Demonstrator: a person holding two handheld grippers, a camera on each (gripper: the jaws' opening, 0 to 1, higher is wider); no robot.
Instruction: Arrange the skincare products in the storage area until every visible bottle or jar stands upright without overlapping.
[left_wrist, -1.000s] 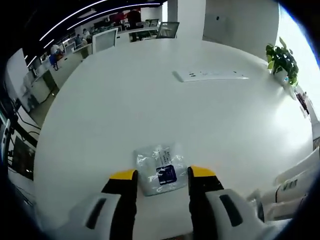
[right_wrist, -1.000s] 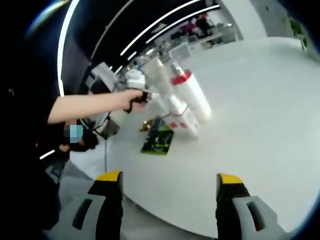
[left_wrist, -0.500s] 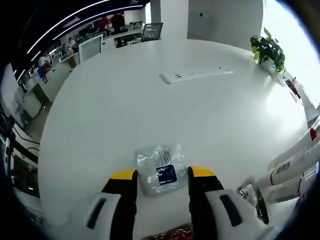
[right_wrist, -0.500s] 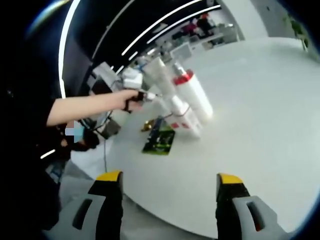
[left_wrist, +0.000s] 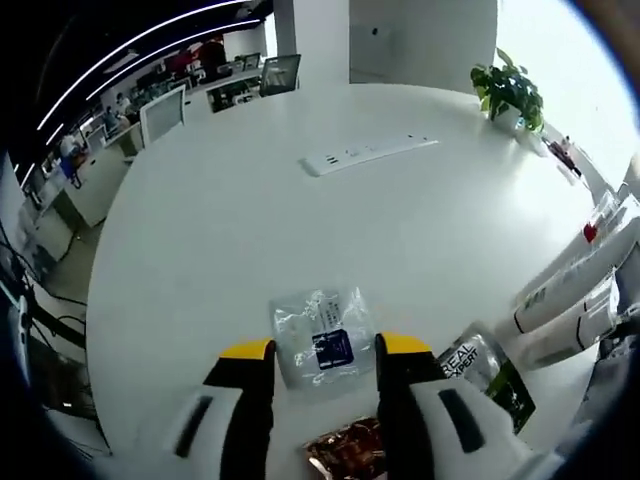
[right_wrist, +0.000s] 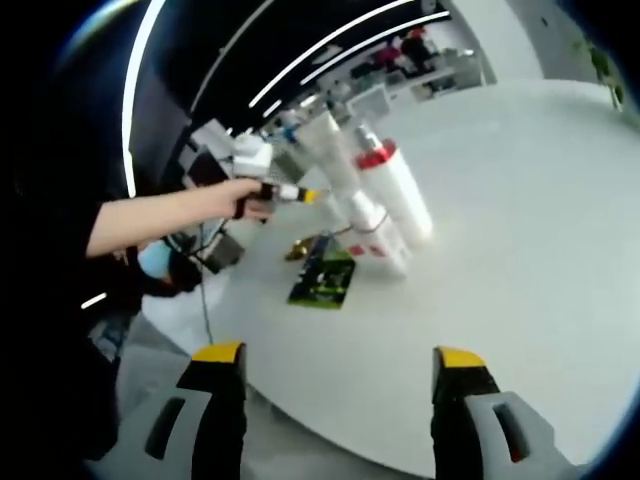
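Observation:
My left gripper (left_wrist: 325, 347) is shut on a clear sachet with a blue label (left_wrist: 320, 335), which it holds above the white table (left_wrist: 250, 230). In the left gripper view, white tubes (left_wrist: 570, 295), one with a red cap (left_wrist: 592, 232), crowd the right edge. A green and black sachet (left_wrist: 492, 375) and a gold foil packet (left_wrist: 350, 450) lie below the jaws. In the right gripper view the white bottles with red caps (right_wrist: 390, 195) cluster together and touch, slanted in the frame. A hand carries the left gripper (right_wrist: 262, 175) beside them. My right gripper (right_wrist: 340, 358) stands open with nothing between its fingers.
A white power strip (left_wrist: 368, 155) lies across the middle of the table, and a potted plant (left_wrist: 508, 90) stands at its far edge. The green sachet (right_wrist: 322, 282) and a gold item (right_wrist: 298, 250) sit near the table's edge. The person's arm (right_wrist: 160, 212) reaches in from the left.
The left view has swung, bringing the tubes, green sachet and gold packet into sight; the clear sachet has stayed between its jaws. In the right view the hand-held left gripper has shifted slightly.

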